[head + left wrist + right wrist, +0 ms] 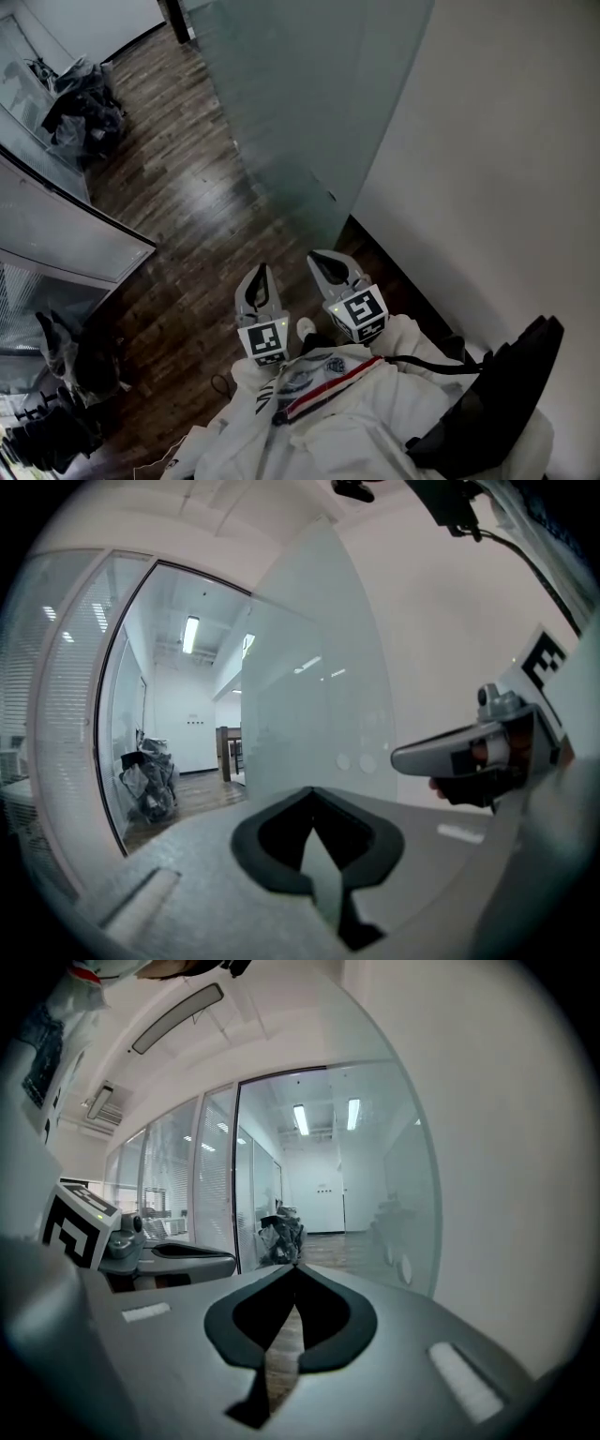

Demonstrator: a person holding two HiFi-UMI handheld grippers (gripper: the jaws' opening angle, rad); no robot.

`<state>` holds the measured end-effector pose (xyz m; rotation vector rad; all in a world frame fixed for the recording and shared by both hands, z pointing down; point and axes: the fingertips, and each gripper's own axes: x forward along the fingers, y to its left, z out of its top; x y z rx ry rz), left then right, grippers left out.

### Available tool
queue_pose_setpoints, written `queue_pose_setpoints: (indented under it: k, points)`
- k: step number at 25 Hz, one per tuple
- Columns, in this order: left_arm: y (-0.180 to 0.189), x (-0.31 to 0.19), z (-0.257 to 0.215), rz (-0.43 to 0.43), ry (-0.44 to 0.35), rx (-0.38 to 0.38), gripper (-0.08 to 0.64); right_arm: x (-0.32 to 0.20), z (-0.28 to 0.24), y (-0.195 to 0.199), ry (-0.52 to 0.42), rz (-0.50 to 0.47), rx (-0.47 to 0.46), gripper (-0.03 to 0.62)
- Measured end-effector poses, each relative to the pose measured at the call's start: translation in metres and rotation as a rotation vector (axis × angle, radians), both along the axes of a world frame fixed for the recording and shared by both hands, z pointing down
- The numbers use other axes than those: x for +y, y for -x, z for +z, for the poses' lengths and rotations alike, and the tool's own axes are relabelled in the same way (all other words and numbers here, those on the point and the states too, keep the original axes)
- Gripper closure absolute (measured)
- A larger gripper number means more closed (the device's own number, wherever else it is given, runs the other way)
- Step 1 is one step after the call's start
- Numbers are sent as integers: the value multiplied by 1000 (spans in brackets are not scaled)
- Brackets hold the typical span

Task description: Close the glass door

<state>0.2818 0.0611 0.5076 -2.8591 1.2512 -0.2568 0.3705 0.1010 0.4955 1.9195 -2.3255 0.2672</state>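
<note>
The frosted glass door (309,103) stands open, angled off the right wall (487,187) — near it, left gripper (262,272) and right gripper (324,259) are clenched, empty.

You've got dark bags (80,103) heaped at the wood floor's (187,197) far-left edge, white wall (497,169) on your right.
</note>
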Motion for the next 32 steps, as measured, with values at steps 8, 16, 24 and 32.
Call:
queue_pose_setpoints:
  k: [8, 16, 24, 32]
  points:
    - [-5, -23, 3, 4, -3, -12, 558, -33, -4, 14, -16, -75, 15, 584]
    - [-34, -22, -7, -56, 15, -31, 558, -29, -19, 11, -81, -312, 20, 584]
    - [-70, -18, -8, -157, 2, -26, 558, 2, -20, 8, -119, -623, 8, 584]
    - [-99, -10, 6, -220, 14, -46, 558, 23, -29, -15, -121, -829, -88, 584]
